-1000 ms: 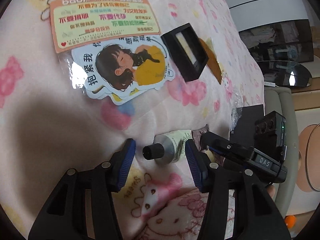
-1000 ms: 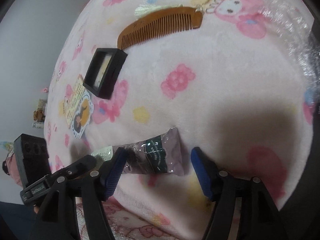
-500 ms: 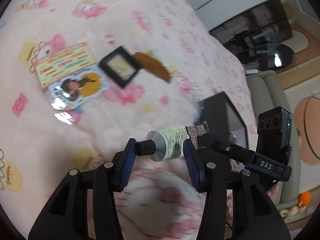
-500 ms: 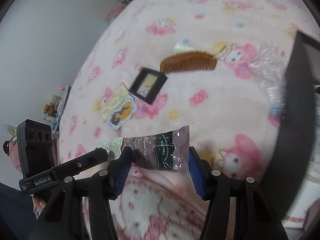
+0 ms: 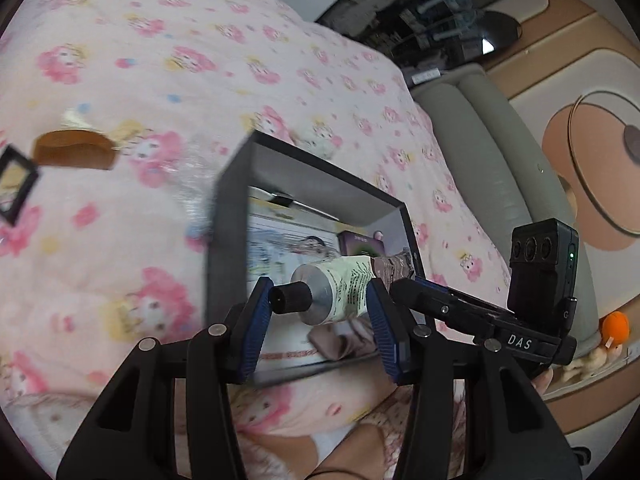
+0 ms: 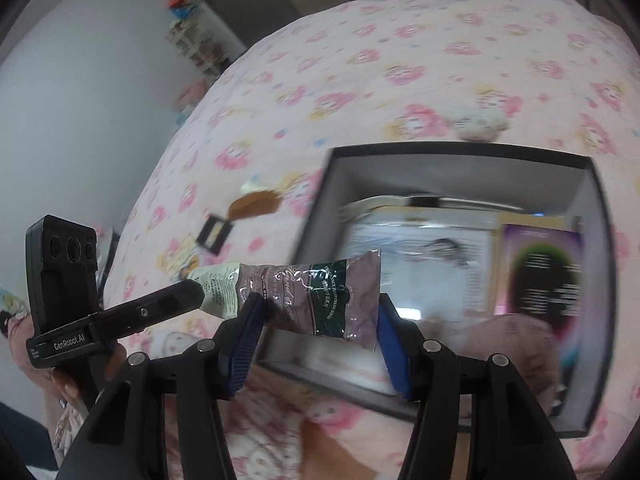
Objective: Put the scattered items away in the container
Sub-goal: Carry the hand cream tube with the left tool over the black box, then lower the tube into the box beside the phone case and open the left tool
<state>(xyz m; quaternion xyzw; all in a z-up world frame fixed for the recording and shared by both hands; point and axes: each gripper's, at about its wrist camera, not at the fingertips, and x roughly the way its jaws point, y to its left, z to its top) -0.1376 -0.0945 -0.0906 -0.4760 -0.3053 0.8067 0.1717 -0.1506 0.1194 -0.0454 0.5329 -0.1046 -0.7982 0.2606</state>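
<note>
Left wrist view shows the left tool (image 5: 318, 312) clamped on the cap end of a cream-and-mauve hand-cream tube (image 5: 340, 288), its blue pads against the black cap and the tube's shoulder; right wrist view shows the right tool (image 6: 318, 320) closed across the crimped mauve tail of that same tube (image 6: 312, 300), so both tools hold it level in the air. The tube hangs over the near wall of a black, grey-lined open box (image 5: 228, 200), the container (image 6: 452, 152), which sits on a pink cartoon-print blanket (image 5: 120, 60) covering the bed. Inside the box lie printed cards and a purple packet (image 6: 536, 276), blurred. Well apart from the box, on the blanket, rest a brown wooden comb (image 5: 74, 154) and, just beside it, a small black square compact (image 5: 14, 186). A grey padded bed edge (image 5: 488, 160) runs beyond the box.
</note>
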